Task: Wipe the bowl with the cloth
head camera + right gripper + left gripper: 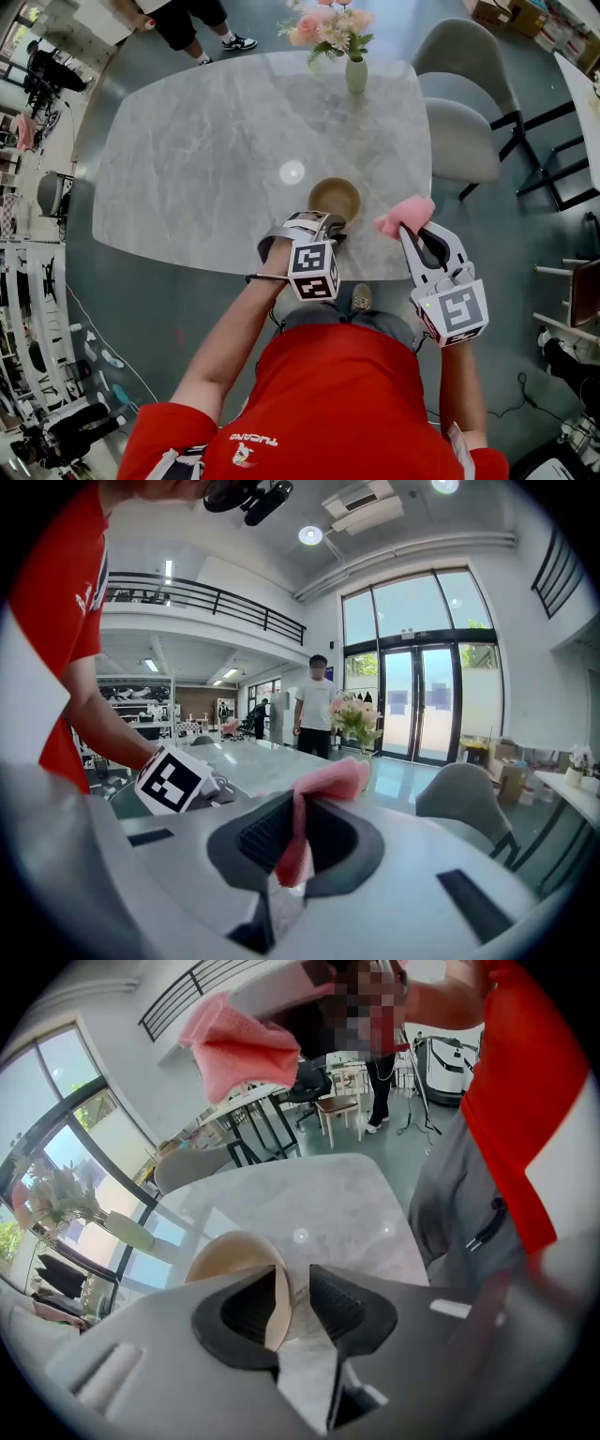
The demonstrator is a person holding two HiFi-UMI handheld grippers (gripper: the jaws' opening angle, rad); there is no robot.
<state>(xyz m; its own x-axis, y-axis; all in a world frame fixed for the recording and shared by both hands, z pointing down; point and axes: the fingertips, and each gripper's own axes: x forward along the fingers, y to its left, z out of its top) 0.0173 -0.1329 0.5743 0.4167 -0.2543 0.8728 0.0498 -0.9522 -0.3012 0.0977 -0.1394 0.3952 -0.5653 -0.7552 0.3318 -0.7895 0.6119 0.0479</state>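
Left gripper [295, 1302] has its jaws parted around the near rim of the single bowl [230, 1255], which touches only one pad. That round bowl sits mouth up on the table [206, 169]. Alongside, the right gripper [295, 841] clamps the one pink cloth [328, 780].

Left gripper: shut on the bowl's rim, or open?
Open. The left gripper has the bowl rim between its jaws, with a visible gap beside one pad.
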